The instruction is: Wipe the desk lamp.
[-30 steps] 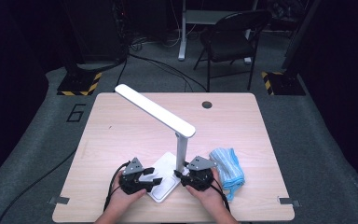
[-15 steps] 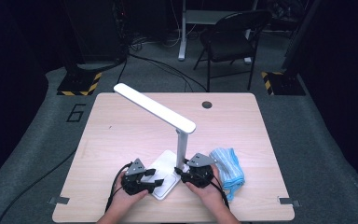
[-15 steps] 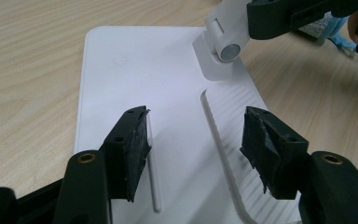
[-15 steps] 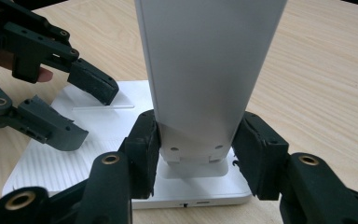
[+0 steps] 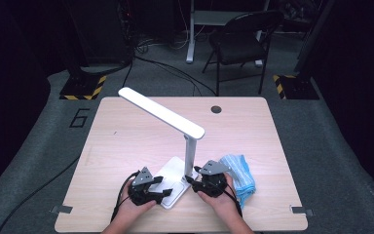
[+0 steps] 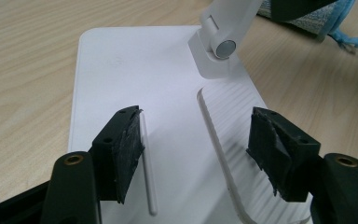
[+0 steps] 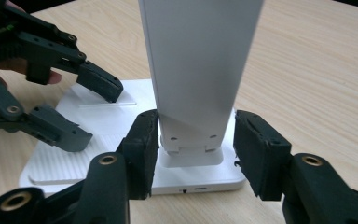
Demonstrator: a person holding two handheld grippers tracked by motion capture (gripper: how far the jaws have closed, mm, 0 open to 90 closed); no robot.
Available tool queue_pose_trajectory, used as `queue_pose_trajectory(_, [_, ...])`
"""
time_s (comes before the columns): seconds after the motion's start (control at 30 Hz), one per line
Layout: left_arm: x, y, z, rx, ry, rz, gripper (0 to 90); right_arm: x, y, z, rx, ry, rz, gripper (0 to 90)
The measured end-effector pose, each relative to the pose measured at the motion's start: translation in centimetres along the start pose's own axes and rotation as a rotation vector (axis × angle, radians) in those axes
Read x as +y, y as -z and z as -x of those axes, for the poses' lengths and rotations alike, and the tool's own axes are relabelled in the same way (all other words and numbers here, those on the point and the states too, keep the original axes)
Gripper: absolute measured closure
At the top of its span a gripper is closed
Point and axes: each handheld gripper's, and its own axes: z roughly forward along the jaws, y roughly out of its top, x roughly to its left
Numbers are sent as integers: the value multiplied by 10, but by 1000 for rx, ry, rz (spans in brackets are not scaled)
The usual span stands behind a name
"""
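Both grippers are spread wide at the one white desk lamp (image 5: 175,141) near the table's (image 5: 126,131) front edge: left gripper (image 6: 196,154) over its base, right gripper (image 7: 196,140) straddling its upright post, one blue cloth (image 5: 238,178) beside it.

**Clearance around the lamp**

Far and left table (image 5: 126,131) open. Lamp head (image 5: 160,113) overhangs centre-left. Lamp post (image 5: 190,156) stands between right gripper (image 7: 193,140) jaws. Blue cloth (image 5: 238,175) blocks near right. Left gripper (image 6: 193,149) spread over lamp base (image 6: 121,74).
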Motion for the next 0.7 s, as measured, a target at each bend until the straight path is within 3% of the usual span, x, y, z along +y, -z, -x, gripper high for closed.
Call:
queue_pose_trajectory(0.23, [-1, -1, 2, 15, -17, 15, 340, 6, 27, 6, -39, 10, 36, 489])
queue_pose_trajectory(0.37, [-2, -1, 2, 2, -21, 12, 331, 0, 48, 13, -106, 9, 36, 485])
queue_pose_trajectory(0.57, [-4, -1, 2, -1, -20, 28, 330, -16, 77, 36, -211, -58, 30, 476])
queue_pose_trajectory(0.7, [-4, -1, 1, -5, -17, 30, 330, -26, 87, 46, -265, -85, 11, 472])
